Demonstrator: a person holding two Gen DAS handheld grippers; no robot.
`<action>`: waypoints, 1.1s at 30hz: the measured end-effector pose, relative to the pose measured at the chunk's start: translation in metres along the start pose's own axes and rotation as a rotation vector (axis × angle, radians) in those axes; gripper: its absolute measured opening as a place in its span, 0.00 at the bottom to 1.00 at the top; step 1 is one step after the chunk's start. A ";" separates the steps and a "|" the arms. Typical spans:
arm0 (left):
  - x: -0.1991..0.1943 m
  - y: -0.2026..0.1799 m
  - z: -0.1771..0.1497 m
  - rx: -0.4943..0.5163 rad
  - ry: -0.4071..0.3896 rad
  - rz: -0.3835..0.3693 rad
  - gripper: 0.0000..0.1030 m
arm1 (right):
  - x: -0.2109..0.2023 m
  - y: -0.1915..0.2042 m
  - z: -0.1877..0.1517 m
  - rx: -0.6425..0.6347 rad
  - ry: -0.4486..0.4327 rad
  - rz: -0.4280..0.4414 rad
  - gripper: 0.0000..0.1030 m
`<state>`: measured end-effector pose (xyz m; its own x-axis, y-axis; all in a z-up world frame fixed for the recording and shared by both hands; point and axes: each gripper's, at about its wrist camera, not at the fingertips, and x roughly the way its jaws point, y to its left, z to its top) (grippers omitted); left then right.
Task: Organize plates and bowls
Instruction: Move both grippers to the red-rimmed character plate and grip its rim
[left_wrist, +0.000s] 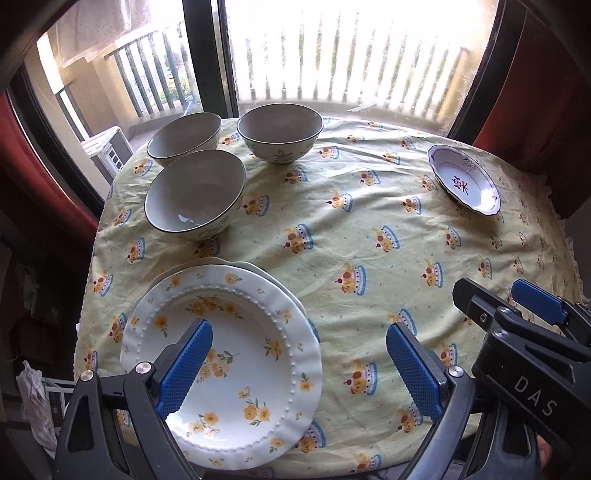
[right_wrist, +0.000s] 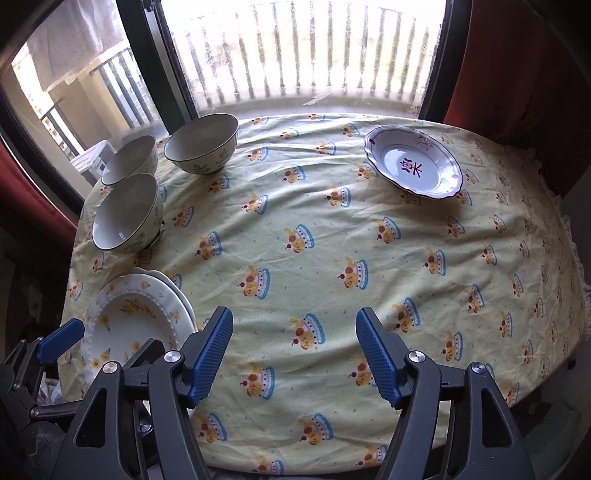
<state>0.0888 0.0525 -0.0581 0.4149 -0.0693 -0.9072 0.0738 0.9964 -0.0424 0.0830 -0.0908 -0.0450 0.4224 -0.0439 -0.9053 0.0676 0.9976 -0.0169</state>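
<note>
Both the left gripper (left_wrist: 299, 363) and right gripper (right_wrist: 294, 356) are hanging wide and empty over the tablecloth (right_wrist: 314, 229), near the stacked floral plates (left_wrist: 236, 354).

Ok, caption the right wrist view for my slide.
Open right tool above the tablecloth; three bowls, stacked floral plates, one purple-trimmed plate.

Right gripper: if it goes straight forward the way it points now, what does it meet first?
Most likely the bare tablecloth. The right gripper is open and empty, nothing lies between its fingers, and the purple-marked plate sits farther off to the right. Depth is uncertain.
</note>
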 end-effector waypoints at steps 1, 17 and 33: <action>0.000 -0.009 0.003 -0.005 -0.003 0.003 0.93 | 0.000 -0.008 0.003 0.000 -0.003 0.003 0.72; 0.034 -0.131 0.056 -0.076 -0.057 0.031 0.93 | 0.022 -0.137 0.069 -0.014 -0.073 0.019 0.76; 0.098 -0.208 0.128 -0.064 -0.047 0.080 0.91 | 0.085 -0.221 0.138 0.080 -0.066 0.056 0.76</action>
<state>0.2303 -0.1683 -0.0843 0.4593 0.0097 -0.8882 -0.0186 0.9998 0.0012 0.2285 -0.3227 -0.0597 0.4862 0.0060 -0.8738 0.1130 0.9912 0.0697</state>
